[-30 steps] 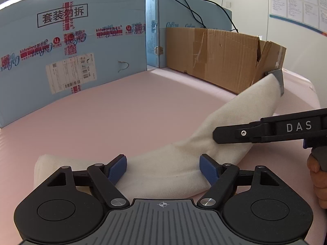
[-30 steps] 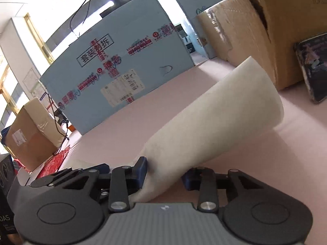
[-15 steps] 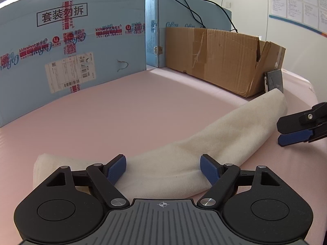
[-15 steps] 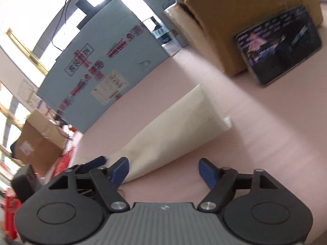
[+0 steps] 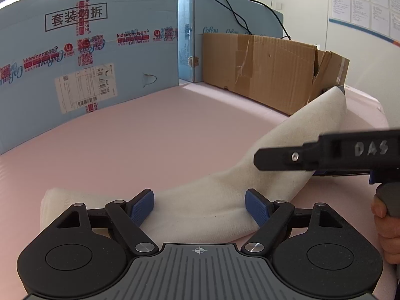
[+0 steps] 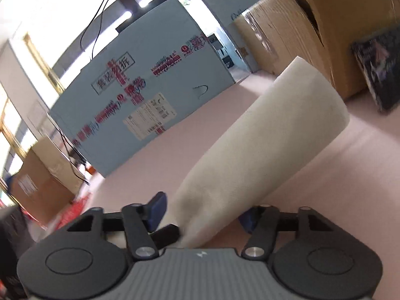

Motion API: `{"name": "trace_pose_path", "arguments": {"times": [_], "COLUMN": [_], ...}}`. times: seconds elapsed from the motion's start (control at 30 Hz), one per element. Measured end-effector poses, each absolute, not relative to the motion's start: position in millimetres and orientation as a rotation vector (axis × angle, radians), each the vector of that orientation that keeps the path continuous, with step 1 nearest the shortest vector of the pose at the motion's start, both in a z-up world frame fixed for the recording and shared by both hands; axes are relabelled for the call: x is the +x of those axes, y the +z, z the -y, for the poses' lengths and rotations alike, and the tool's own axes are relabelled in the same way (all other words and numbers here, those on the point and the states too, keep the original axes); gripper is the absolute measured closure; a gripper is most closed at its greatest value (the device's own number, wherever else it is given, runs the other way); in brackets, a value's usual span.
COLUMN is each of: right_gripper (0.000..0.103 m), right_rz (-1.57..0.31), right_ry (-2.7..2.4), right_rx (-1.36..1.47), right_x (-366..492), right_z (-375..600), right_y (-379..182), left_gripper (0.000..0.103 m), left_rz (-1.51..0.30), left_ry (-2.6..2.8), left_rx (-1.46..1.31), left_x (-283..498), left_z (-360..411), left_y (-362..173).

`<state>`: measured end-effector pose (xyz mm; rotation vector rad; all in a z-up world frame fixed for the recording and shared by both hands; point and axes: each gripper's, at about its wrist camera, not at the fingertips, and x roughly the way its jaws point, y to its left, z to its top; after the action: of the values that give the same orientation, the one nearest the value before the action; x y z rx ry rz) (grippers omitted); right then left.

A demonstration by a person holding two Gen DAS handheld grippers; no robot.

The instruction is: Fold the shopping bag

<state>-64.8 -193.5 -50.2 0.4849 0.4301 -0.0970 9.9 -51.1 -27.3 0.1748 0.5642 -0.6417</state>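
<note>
The cream shopping bag (image 5: 250,182) lies as a long folded strip on the pink table (image 5: 150,137). Its left end rests flat, while its right end rises off the surface. My left gripper (image 5: 199,208) is open, its blue pads standing either side of the strip's near edge. From the right, my right gripper (image 5: 260,160) reaches over the raised part. In the right wrist view the bag (image 6: 275,137) runs up and away from my right gripper (image 6: 202,215), which is shut on its near end. That view is blurred.
A tall blue printed cardboard panel (image 5: 87,62) walls the back left. A brown cardboard box (image 5: 270,72) stands at the back right, with a dark tablet (image 6: 377,70) leaning on it. A hand (image 5: 385,225) holds the right gripper's grip.
Half a second ago the right gripper was open and drawn back, with the bag lying flat. Now it is back over the bag, shut on it, and the right end is lifted. The left gripper has not moved.
</note>
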Motion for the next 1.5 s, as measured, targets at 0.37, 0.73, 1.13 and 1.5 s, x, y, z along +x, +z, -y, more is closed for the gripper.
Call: {"name": "trace_pose_path", "arguments": {"times": [0.37,0.73,1.13,1.5], "right_gripper": [0.08,0.085,0.087,0.088], "right_rz": [-0.471,-0.454,-0.373,-0.367], "right_ry": [-0.171,-0.182,-0.083,-0.025], "right_rx": [0.033,-0.366,-0.578,-0.574], "right_x": [-57,-57,-56,-59], "right_z": [151,97,53,51], "right_y": [-39,-48,-49,-50], "left_gripper": [0.02,0.02,0.017,0.017], "left_rz": [-0.542,-0.515,-0.553,-0.534], "left_ry": [-0.632,-0.481,-0.528,-0.53], "left_rx": [0.218,0.242,0.18,0.082], "left_x": [5,-15,-4,-3], "left_z": [52,0,-7,-23], "left_y": [-24,-20,-22,-19]}}
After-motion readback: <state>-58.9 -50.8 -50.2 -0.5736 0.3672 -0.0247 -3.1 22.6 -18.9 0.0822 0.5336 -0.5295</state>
